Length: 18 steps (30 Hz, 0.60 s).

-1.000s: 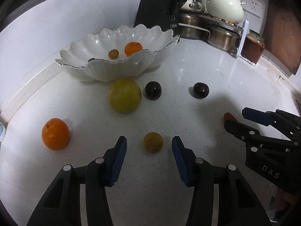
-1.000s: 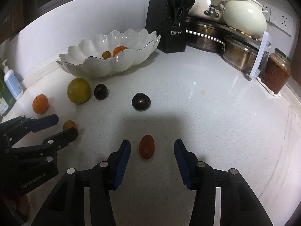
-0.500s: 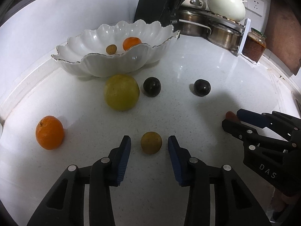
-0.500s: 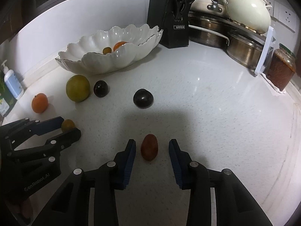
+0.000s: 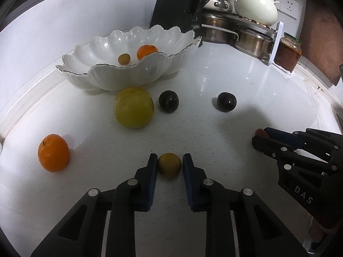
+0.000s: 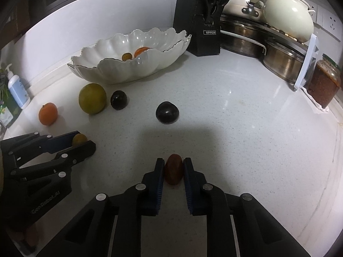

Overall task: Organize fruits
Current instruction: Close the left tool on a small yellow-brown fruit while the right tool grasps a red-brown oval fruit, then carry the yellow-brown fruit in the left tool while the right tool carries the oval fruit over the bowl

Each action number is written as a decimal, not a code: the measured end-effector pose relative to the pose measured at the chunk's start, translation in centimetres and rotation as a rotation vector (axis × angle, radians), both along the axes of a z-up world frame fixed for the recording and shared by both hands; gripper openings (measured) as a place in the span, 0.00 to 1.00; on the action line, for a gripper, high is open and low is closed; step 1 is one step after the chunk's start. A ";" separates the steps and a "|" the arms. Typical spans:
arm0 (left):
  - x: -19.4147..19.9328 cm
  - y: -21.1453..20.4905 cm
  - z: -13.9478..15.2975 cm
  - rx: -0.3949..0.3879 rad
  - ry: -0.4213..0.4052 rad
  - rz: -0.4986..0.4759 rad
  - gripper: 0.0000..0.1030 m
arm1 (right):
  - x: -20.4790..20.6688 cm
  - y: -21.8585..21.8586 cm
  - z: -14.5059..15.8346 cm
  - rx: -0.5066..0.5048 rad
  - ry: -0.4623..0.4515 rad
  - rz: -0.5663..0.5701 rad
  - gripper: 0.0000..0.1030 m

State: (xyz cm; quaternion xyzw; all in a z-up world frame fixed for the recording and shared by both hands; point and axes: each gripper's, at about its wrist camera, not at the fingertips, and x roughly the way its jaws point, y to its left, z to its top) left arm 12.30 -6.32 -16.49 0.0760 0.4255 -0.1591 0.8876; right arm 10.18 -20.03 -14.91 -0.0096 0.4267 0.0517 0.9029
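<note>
My left gripper (image 5: pixel 169 158) is closing its jaws on a small yellow-brown fruit (image 5: pixel 169 166) on the white counter, and both pads touch it. My right gripper (image 6: pixel 173 161) is closing on a small red-brown oval fruit (image 6: pixel 174 169), pads pressed to its sides. Each gripper also shows in the other's view: the left gripper (image 6: pixel 81 140) and the right gripper (image 5: pixel 260 135). A scalloped white bowl (image 5: pixel 128 79) at the back holds an orange (image 5: pixel 146 51) and a small brown fruit (image 5: pixel 124 59). Loose in front of it lie a big yellow-green fruit (image 5: pixel 134 107), two dark plums (image 5: pixel 168 101) (image 5: pixel 226 102) and an orange (image 5: pixel 53 153).
A black knife block (image 6: pixel 199 21) stands behind the bowl. Steel pots (image 6: pixel 242 38) and a cream pot (image 6: pixel 287 15) fill the back right, beside a jar of red paste (image 6: pixel 324 85). A soap bottle (image 6: pixel 16 90) stands at the far left against the wall.
Both grippers' jaws have come together from wide apart onto the fruit between them: the left on the yellow-brown fruit, the right on the red-brown one. Neither hand has shifted.
</note>
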 end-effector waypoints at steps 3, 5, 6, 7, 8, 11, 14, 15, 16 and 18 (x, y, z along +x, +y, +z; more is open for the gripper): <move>0.0 0.0 0.0 -0.002 0.002 0.002 0.22 | 0.0 0.0 0.0 -0.001 0.000 0.000 0.18; 0.0 0.0 0.0 -0.002 0.004 0.003 0.22 | -0.1 0.0 0.0 -0.001 0.000 -0.001 0.18; -0.1 0.0 0.0 -0.002 0.004 0.004 0.22 | -0.1 0.0 0.1 0.001 0.001 -0.002 0.18; -0.1 0.0 0.0 -0.002 0.005 0.005 0.22 | -0.1 0.0 0.1 0.004 0.001 -0.003 0.18; -0.2 0.1 0.0 -0.002 0.006 0.006 0.22 | -0.2 -0.1 0.1 0.006 0.001 -0.004 0.18; -0.4 0.2 0.1 -0.003 0.008 0.008 0.22 | -0.2 0.0 0.3 0.005 -0.003 -0.004 0.18; -0.6 0.3 0.4 -0.005 0.001 0.011 0.22 | -0.3 0.0 0.6 0.005 -0.008 -0.004 0.18; -0.6 0.3 0.5 -0.006 -0.001 0.013 0.22 | -0.3 0.1 0.8 0.005 -0.010 -0.004 0.18; -0.6 0.4 0.6 -0.005 -0.002 0.015 0.22 | -0.4 0.0 1.0 0.005 -0.014 -0.005 0.18; -0.7 0.4 1.0 -0.006 -0.006 0.017 0.22 | -0.5 0.0 1.3 0.007 -0.019 -0.006 0.18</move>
